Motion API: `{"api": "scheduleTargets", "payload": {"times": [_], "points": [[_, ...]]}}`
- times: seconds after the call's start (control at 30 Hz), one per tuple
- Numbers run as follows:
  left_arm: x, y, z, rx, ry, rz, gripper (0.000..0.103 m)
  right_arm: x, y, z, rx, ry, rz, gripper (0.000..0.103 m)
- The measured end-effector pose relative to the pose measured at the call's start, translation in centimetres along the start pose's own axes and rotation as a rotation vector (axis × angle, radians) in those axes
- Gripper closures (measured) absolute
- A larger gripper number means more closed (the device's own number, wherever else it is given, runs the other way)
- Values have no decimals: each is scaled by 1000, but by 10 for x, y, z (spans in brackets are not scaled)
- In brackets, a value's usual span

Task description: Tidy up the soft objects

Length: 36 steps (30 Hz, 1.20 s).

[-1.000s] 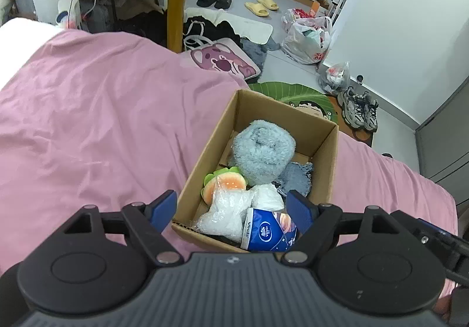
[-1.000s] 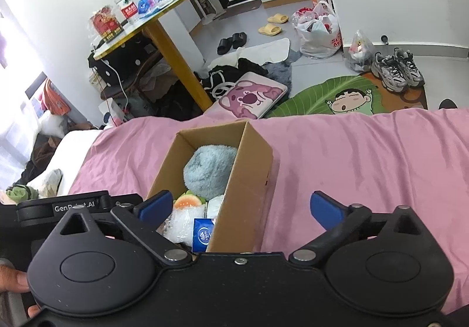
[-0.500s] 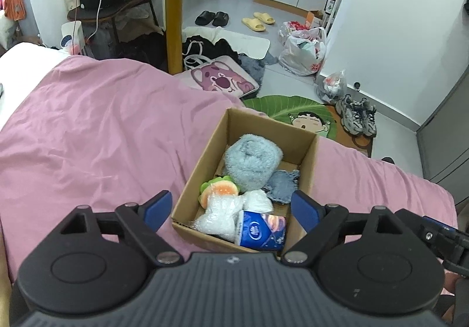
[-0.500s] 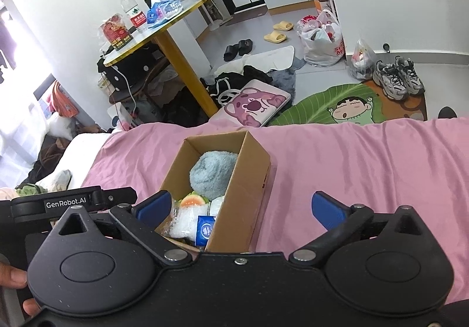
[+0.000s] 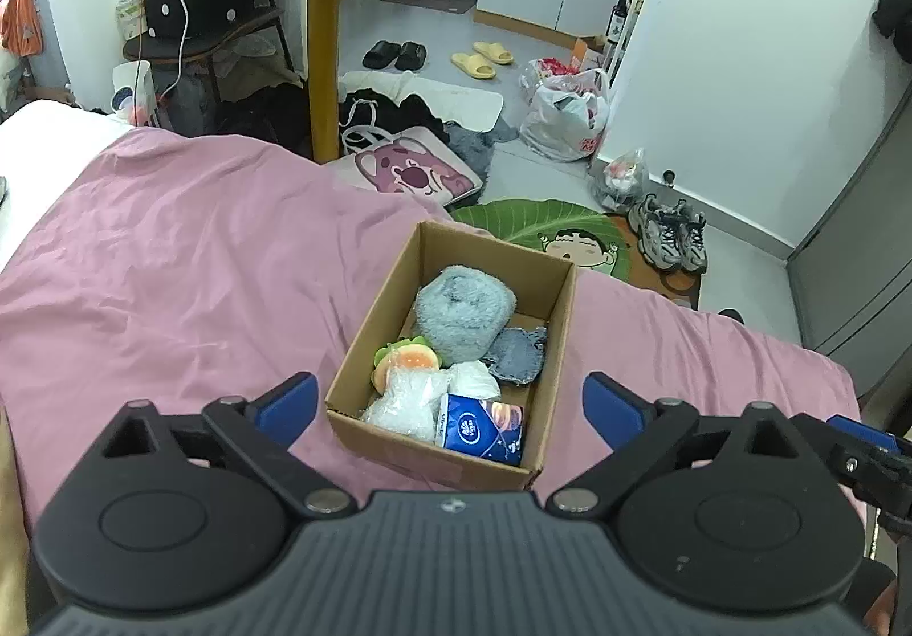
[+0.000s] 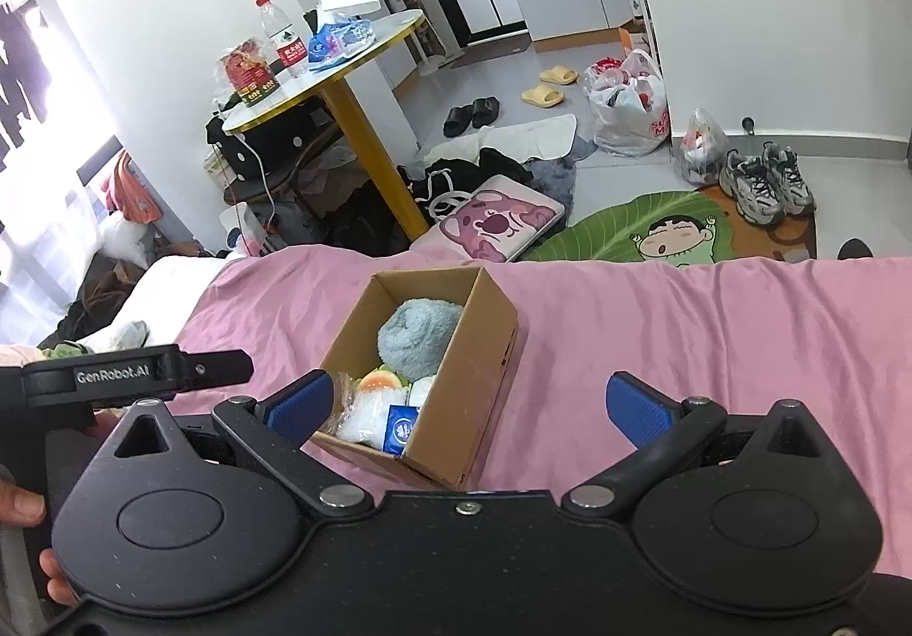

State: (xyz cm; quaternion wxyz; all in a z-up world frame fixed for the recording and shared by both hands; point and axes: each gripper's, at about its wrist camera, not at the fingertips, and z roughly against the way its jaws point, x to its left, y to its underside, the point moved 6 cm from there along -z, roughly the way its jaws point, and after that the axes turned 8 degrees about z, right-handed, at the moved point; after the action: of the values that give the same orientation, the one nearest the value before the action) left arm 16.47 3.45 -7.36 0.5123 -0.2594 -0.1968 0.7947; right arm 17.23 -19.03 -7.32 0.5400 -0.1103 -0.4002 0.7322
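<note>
Left wrist view: cardboard box (image 5: pixel 556 328) on the pink bed (image 5: pixel 171 282), 5 soft items inside. Both hand-held grippers (left (image 5: pixel 450 402), right (image 6: pixel 464 405)) are held wide apart, empty. A clear, level withdrawal is advised.

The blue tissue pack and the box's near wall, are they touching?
Touching. In the left wrist view the blue tissue pack leans right against the near wall of the cardboard box, no gap showing.

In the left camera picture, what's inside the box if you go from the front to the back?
Blue tissue pack → white wad → denim scrap → fluffy blue roll, all inside the cardboard box.
</note>
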Motion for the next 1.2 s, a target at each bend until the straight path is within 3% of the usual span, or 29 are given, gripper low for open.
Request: {"api": "scheduleTargets", "payload": {"times": [0.73, 1.2], "points": [[14, 4, 69, -67, 109, -10, 0, 16, 4, 68, -102, 44, 66, 0], [40, 16, 95, -114, 64, 11, 0, 31, 31, 84, -87, 58, 86, 0]]}}
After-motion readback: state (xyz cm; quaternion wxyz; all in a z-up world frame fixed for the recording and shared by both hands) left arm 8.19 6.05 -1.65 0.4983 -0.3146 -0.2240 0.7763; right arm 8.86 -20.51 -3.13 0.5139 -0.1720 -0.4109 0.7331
